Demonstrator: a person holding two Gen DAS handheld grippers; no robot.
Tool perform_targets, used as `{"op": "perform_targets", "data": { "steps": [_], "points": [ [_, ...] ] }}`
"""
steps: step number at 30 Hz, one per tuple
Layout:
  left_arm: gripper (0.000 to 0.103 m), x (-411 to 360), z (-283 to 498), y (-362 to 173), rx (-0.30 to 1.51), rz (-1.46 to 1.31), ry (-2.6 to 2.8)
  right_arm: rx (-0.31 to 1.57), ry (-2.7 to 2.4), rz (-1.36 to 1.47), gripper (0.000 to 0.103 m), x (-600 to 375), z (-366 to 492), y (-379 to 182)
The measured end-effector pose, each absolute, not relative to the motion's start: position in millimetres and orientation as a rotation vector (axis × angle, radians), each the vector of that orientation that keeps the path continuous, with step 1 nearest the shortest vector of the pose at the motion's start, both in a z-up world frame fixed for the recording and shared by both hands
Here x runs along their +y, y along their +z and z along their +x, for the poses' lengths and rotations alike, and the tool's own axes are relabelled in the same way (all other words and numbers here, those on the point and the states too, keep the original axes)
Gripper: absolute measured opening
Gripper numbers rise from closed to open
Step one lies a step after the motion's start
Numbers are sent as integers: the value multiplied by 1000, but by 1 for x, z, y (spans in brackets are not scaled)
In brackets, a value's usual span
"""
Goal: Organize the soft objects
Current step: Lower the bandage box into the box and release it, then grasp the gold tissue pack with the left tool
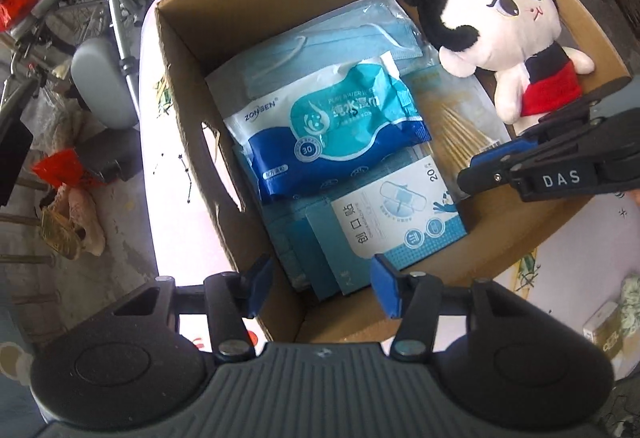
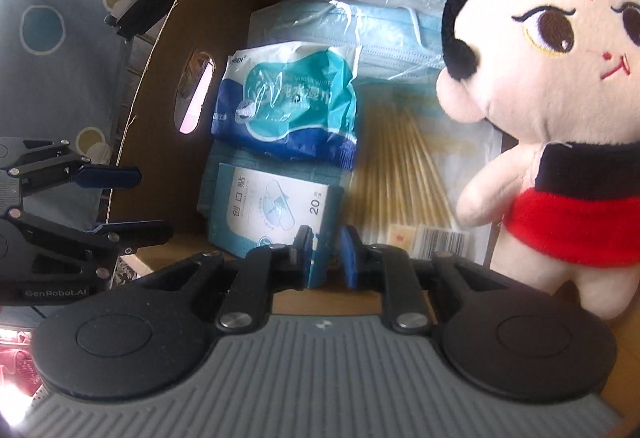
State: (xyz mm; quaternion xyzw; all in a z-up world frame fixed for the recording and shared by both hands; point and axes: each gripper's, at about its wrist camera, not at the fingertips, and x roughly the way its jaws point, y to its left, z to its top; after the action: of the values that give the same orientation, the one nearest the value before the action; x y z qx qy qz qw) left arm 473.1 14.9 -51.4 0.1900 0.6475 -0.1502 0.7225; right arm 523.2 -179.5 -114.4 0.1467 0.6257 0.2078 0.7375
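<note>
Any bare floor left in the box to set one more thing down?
Hardly: only a dark strip between the swab bag and the doll, partly under the doll. Wipes pack, masks and plaster box cover the rest of the box.

You see a pale desk [image 1: 168, 222] carrying an open cardboard box [image 1: 188, 110]. To the box's right on the desk lie a small cream carton [image 1: 604, 334] and a crumpled greenish wad [image 1: 634, 302].
</note>
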Motion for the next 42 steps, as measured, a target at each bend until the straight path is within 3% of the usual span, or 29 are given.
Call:
{"op": "perform_targets", "data": {
  "steps": [1,3,7,11,15,17,19,23,28,32,34,39,42],
  "points": [
    [18,13,473,-51,1411,437,-333,1377,455,319,16,-179,525,-116],
    [5,6,481,-59,1409,426,-342,1388,458,312,9,-176,529,-124],
    [4,-6,487,-88,1447,432,-367,1436,457,262,1,-161,528,-145],
    [5,-11,493,-114,1471,471,-333,1440,472,216,1,-147,528,-144],
    [20,-10,498,-112,1465,484,-292,1407,461,167,2,-140,523,-140],
    [22,-9,494,-104,1430,514,-253,1354,465,197,3,-148,516,-130],
    [32,-7,481,-82,1350,488,-235,1277,489,244,3,-168,501,-109],
    [33,-5,428,-20,1143,401,-279,1149,518,315,4,-226,455,-59],
    [37,-17,348,13,1052,287,-442,1075,476,391,8,-315,369,-26],
    [40,-34,286,-18,1098,142,-566,1033,422,489,11,-370,299,-27],
    [53,-47,259,-43,1117,99,-611,1034,379,521,15,-388,264,-43],
    [67,-92,207,-105,1171,8,-701,1102,339,609,17,-387,205,-100],
    [82,-126,184,-122,1136,103,-730,1110,345,643,17,-371,181,-123]
  ]
}}
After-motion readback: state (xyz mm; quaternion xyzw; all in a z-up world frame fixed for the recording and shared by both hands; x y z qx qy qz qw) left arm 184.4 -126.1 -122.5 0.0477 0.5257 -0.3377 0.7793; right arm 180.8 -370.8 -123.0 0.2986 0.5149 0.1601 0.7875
